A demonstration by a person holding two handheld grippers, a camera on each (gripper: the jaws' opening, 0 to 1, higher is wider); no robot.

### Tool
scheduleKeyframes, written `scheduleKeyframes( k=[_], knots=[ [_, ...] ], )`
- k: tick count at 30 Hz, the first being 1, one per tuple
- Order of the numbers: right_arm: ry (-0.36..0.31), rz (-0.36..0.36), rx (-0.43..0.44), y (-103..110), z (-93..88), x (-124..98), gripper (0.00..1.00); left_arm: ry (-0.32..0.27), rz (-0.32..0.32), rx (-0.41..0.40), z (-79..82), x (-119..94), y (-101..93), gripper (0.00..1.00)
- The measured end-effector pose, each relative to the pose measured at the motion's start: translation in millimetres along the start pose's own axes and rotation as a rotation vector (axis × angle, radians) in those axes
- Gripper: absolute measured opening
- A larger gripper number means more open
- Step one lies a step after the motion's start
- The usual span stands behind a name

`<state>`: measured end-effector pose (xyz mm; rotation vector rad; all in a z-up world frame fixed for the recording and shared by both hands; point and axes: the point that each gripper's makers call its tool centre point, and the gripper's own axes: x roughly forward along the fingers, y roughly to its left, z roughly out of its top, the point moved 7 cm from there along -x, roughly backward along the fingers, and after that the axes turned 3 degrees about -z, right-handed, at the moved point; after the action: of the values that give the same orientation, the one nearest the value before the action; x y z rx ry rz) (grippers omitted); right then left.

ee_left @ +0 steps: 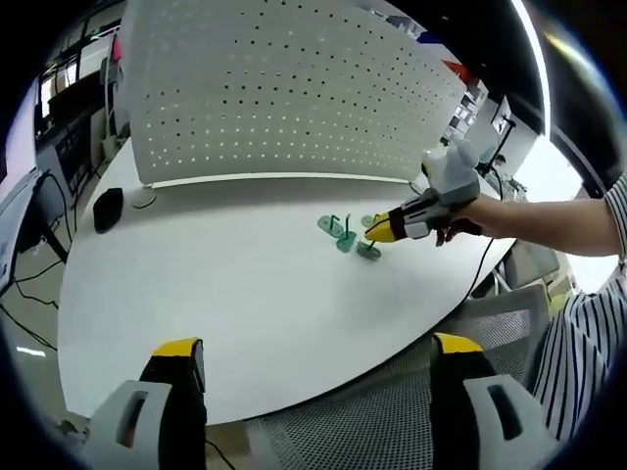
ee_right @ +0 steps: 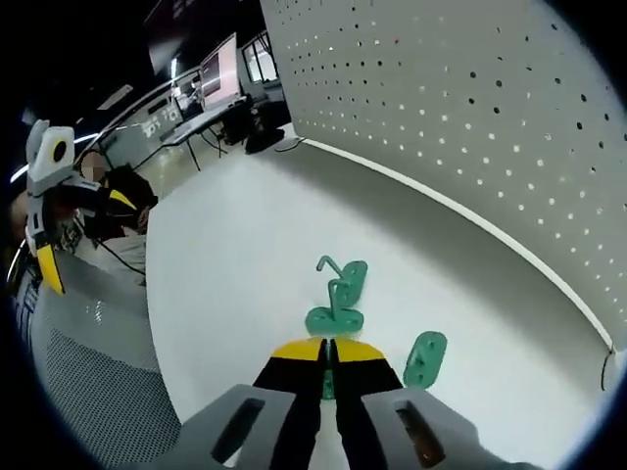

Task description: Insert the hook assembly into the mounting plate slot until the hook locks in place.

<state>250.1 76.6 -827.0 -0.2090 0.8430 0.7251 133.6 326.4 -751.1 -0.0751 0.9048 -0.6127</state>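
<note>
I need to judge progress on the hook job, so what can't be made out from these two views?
- Right gripper, right gripper view: jaws closed; whether they pinch a green hook piece is hidden behind their tips.
- Green pieces, left gripper view: too small to tell hooks from mounting plates.
- Pegboard panel: its top is cut off by the left gripper view's edge.

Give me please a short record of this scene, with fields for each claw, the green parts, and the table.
left claw: open, holding nothing, above the near table edge
right claw: jaws together, tips next to the green hooks; whether it pinches anything cannot be told
green hooks: small cluster on the table, some upright with a bent stem
green plate: lies apart from the hooks, right of the claw in the right gripper view
pegboard: stands upright behind the table
table: white, round
</note>
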Motion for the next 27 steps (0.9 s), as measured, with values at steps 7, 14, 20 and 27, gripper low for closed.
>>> scheduleKeyframes(
  k=[7, 14, 20, 27],
  knots=[
    [-0.063, -0.018, 0.044, 0.6, 13.2, -18.1, 0.00, -0.019, -0.027, 0.028, 9.4, 0.0, -8.4, 1.00],
    [-0.195, -0.052, 0.124, -3.7, 43.2, -43.1, 0.00, -0.049, -0.051, 0.061, 24.3, -2.6, -16.1, 1.00],
    [-0.339, -0.083, 0.220, -1.1, 73.4, -72.2, 0.00, -0.082, -0.090, 0.082, 48.2, -1.0, -30.2, 1.00],
    [-0.437, -0.058, 0.285, 18.6, 92.5, -100.3, 0.00, -0.152, -0.200, -0.061, 78.3, -0.8, -42.8, 0.97]
  ],
)
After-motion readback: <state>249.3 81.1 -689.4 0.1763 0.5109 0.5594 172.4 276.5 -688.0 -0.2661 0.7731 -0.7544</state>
